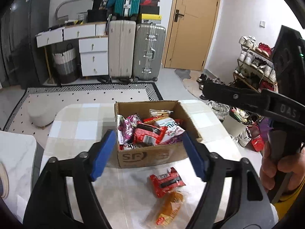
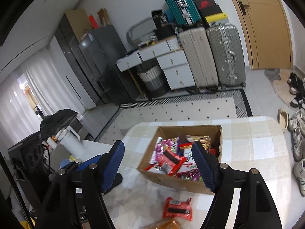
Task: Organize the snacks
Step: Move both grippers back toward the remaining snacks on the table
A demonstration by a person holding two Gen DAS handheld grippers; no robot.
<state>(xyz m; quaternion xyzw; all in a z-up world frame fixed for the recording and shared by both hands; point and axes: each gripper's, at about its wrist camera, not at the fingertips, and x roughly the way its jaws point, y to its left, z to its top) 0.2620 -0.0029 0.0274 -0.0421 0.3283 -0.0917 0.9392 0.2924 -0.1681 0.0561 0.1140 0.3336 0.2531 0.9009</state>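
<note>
Both pairs of jaws stand spread wide and hold nothing. Seen from its own camera, the left gripper [image 1: 147,154] with blue padded fingers [image 1: 103,155] hangs over the near part of the table with the beige and white checked cloth [image 1: 76,118], and its tips reach to the front wall of the brown cardboard box with the printed letters SF [image 1: 150,156]. This box stands open on the cloth and is filled with snack packets: purple and pink wrappers [image 1: 127,127] lie at its left side, a red packet with a dark band [image 1: 147,133] lies in the middle, and a clear packet with brown content [image 1: 160,112] leans at the far wall. In front of the box, between the left fingers, a red snack packet with a black stripe [image 1: 166,182] lies flat on the cloth, and just beside it, nearer to the camera, lies an orange snack packet [image 1: 170,208]; they seem to touch, but I cannot tell surely.

At the right side of the left view, the right gripper [image 1: 207,90] is held above the table by a hand [image 1: 276,169]. From the right camera, the right gripper is over the near left corner of the box, with one blue finger at each side.
</note>
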